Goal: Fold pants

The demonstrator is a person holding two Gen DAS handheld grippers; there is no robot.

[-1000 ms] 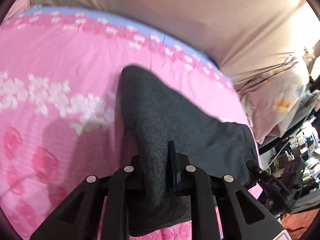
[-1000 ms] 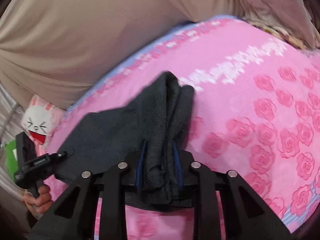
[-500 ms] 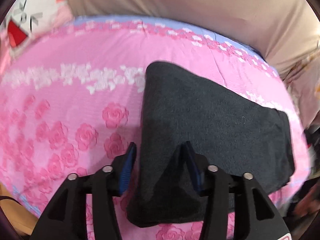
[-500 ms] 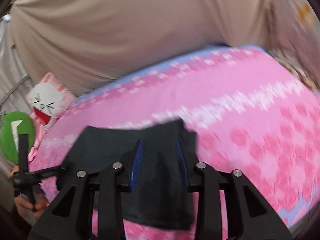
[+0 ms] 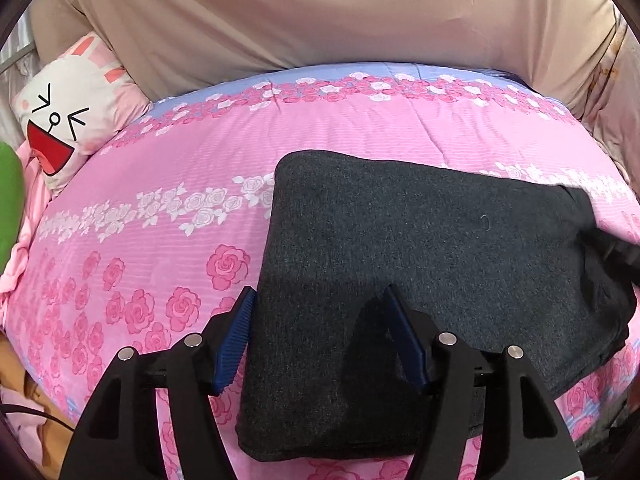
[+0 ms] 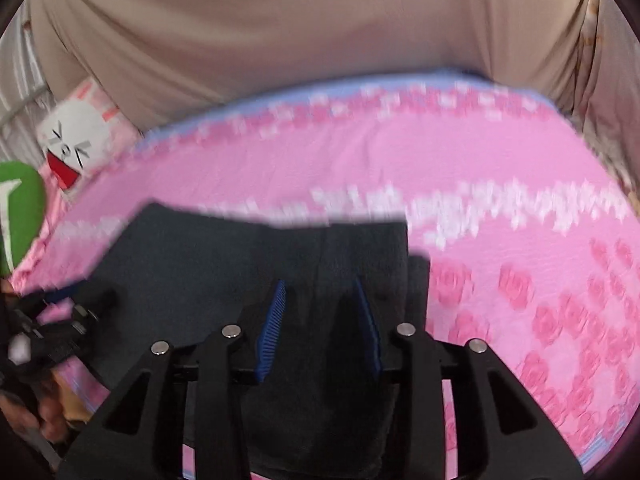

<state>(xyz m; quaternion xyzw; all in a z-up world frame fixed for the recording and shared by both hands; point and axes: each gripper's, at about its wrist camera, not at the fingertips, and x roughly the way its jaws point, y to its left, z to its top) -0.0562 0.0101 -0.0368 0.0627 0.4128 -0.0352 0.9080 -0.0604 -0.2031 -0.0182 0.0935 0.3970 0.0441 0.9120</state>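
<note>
The dark grey pants (image 5: 420,248) lie folded into a flat rectangle on the pink rose-print bedspread (image 5: 168,208). My left gripper (image 5: 320,304) is open and empty, its blue-padded fingers (image 5: 236,336) spread over the near left corner of the fold. In the blurred right wrist view, my right gripper (image 6: 320,292) is open above the right end of the pants (image 6: 224,264), holding nothing. The left gripper also shows at the left edge of that view (image 6: 52,328).
A white rabbit-face pillow (image 5: 68,112) and a green cushion (image 5: 8,200) lie at the left end of the bed. A beige curtain (image 5: 320,12) hangs behind the bed. A floral pillow (image 5: 616,92) sits at the far right.
Both grippers let go of the pants, opened and pulled back. The pants dropped from a lifted fold to lie flat on the bed.
</note>
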